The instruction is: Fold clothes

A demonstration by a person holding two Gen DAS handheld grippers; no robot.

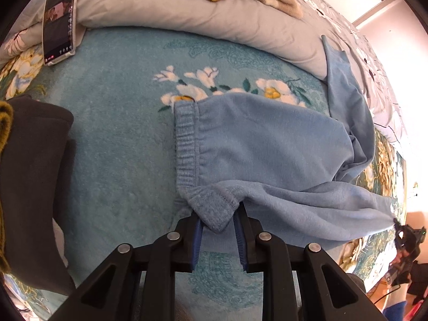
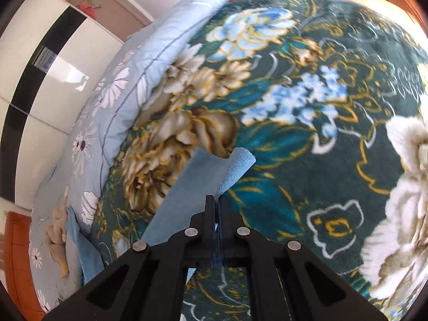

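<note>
Phone point(image 1: 59, 21) beyond left fingers point(image 1: 198, 230) only

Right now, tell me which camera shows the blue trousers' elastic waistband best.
The left wrist view: the waistband lies in full sight across the blue trousers. The right wrist view shows only a strip of their fabric pinched in the right gripper, no waistband.

Left gripper point(image 1: 218, 223) parted; right gripper point(image 2: 216, 206) clamped (fingers together).
</note>
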